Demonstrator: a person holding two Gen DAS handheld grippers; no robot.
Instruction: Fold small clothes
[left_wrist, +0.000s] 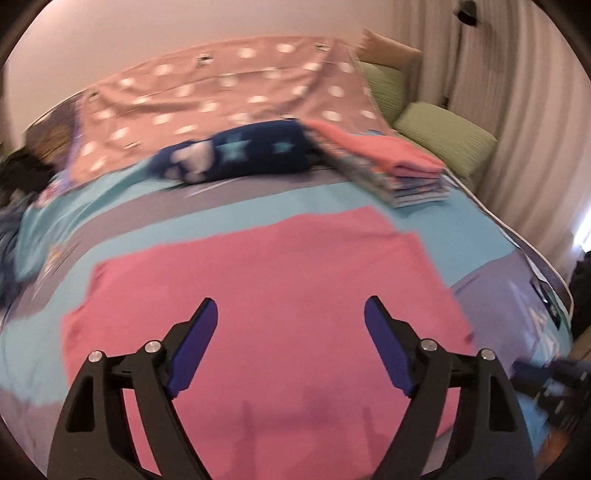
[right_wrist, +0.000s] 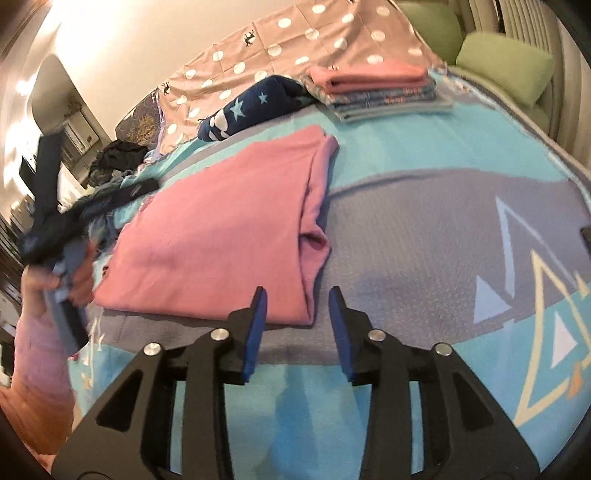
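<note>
Pink garment (right_wrist: 221, 225) folded flat on the bed (right_wrist: 424, 206), folded stack (right_wrist: 376, 86) behind, unfolded clothes (right_wrist: 110, 184) left at the far edge; left gripper (left_wrist: 291, 343) fingers wide, right gripper (right_wrist: 297, 325) fingers part-open, both empty.

We saw warm indoor light, with strong glare on the cream wall (right_wrist: 110, 40) at the right wrist view's top left. The left wrist view was motion-blurred throughout, smearing the dotted dusty-pink sheet (left_wrist: 221, 92). Both fisheye pictures bowed at the edges, with dark vignetted corners. Soft shadows fell on the flat pink cotton garment (left_wrist: 295, 417).
</note>
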